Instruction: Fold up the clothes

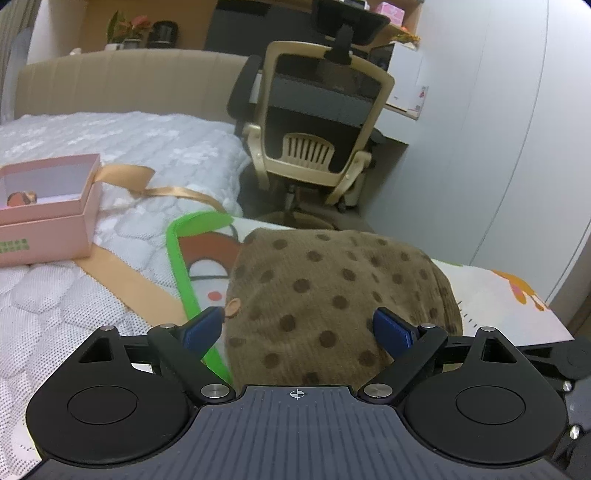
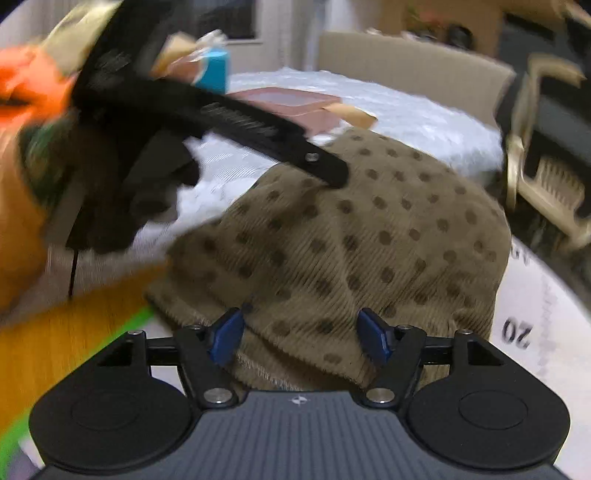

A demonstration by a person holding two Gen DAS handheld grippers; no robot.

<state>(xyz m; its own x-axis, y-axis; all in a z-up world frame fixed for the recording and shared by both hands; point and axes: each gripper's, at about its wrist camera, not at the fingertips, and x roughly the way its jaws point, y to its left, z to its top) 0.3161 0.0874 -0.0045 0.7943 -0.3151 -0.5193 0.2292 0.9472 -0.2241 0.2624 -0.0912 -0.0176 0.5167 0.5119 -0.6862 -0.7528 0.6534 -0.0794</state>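
Brown dotted corduroy garment (image 1: 325,295) lies bunched on cartoon-print mat (image 1: 498,295) atop bed; we hold left tongs (image 1: 297,328) and right tongs (image 2: 299,338) agape, empty, fabric directly ahead between blue pads, right nearer hem.

A bedroom in a home. A bed (image 1: 122,136) with a white quilted cover and a padded beige headboard (image 1: 122,81) fills the room. Just beside the bed stands a beige office chair (image 1: 317,122) before a desk (image 1: 399,110). Behind the headboard sit potted plants (image 1: 127,31). On the bed lies an open pink gift box (image 1: 48,210).
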